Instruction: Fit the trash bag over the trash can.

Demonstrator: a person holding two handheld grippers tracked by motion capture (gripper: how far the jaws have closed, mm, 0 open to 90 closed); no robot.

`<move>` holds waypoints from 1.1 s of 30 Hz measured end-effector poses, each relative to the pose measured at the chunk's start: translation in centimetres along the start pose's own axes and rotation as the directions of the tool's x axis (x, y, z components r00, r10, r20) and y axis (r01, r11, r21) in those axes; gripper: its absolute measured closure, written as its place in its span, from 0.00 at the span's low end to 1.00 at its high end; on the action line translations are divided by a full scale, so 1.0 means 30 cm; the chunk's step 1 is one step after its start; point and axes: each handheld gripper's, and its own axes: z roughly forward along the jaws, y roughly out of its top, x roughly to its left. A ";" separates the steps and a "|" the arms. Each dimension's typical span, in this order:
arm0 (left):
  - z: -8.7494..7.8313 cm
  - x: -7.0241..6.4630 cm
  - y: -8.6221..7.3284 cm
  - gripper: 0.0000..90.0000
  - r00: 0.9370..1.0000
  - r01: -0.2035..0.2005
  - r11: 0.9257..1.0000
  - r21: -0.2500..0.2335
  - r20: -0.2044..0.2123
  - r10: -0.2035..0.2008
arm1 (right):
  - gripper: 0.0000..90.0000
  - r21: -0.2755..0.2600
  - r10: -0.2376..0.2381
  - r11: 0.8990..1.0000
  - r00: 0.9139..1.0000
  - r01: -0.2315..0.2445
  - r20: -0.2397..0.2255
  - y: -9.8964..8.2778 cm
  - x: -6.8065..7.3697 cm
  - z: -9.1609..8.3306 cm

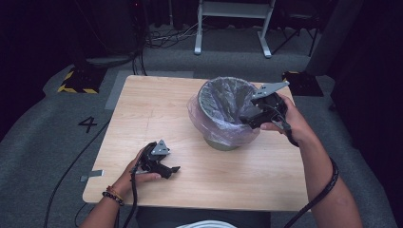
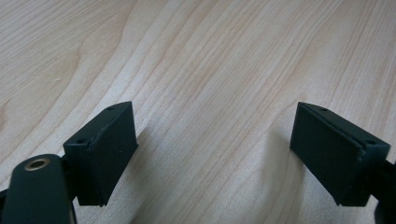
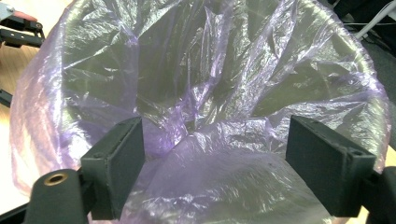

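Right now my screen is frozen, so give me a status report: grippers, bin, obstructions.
Left gripper open, low over bare table. Right gripper open at rim of bin, jaws either side of purple liner, not clamped. Nothing in the way.

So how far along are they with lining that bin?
Mostly done, it seems: the purple bag already sits inside the bin, folded out over its rim. In hand: the right gripper, jaws open, hovers at the near rim over loose plastic. The left gripper rests open on the table. Probably left: smoothing that bunched edge down.
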 end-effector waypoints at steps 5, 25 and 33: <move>0.000 0.000 0.000 0.16 1.000 0.000 1.000 0.000 0.000 0.000 | 0.22 -0.013 0.001 1.000 1.000 -0.001 0.002 -0.006 0.000 -0.017; 0.000 0.000 0.000 0.16 1.000 0.000 1.000 0.000 0.000 0.000 | 0.21 -0.033 -0.018 0.999 1.000 0.018 -0.017 0.001 0.022 -0.055; 0.000 0.000 0.000 0.16 1.000 0.001 1.000 0.000 0.000 -0.001 | 0.21 -0.041 -0.047 0.998 0.999 0.046 -0.027 -0.022 0.048 -0.090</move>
